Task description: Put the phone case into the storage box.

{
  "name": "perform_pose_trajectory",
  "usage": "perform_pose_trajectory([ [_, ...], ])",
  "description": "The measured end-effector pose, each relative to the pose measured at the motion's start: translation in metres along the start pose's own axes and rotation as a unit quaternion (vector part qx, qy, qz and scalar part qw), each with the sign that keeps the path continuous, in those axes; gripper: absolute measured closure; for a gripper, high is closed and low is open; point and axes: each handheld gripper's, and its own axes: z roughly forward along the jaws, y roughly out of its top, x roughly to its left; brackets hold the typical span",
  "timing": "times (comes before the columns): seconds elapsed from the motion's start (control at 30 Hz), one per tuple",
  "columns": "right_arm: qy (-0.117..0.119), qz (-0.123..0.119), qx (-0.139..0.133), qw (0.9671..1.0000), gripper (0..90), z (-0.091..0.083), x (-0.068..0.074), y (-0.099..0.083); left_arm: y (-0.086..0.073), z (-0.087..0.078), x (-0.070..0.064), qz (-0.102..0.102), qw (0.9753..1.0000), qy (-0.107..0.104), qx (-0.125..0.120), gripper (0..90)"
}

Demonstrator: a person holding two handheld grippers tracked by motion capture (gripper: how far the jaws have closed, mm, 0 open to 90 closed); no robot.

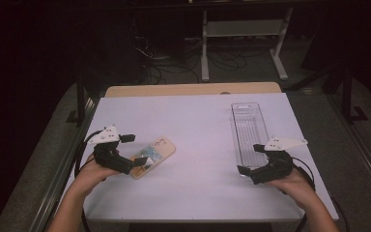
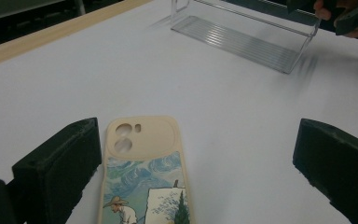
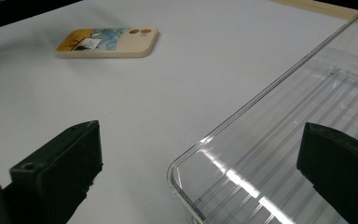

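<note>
The table [image 1: 193, 116] is viewed from above and in front (looking forward and down). Each gripper view is taken low and close along its jaws; the phone case [image 2: 144, 177] and clear tray [image 3: 279, 154] are shared.

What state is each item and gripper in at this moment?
phone case: flat on the table, picture side up, ungripped.
clear tray: upright, empty.
left gripper: open, jaws either side of the case's camera end.
right gripper: open, straddling the tray's near corner.
</note>
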Motion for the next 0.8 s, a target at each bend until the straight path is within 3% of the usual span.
perform_pose_trajectory([
  [0.27,0.0,0.0,0.0,1.0,0.0,0.0,0.0,0.0,0.004,0.001,0.001,0.007,1.0,0.001,0.002,0.8],
  [0.8,0.0,0.003,0.0,1.0,0.0,0.0,0.0,0.0,0.015,0.004,0.007,0.003,1.0,0.001,-0.008,0.8],
])
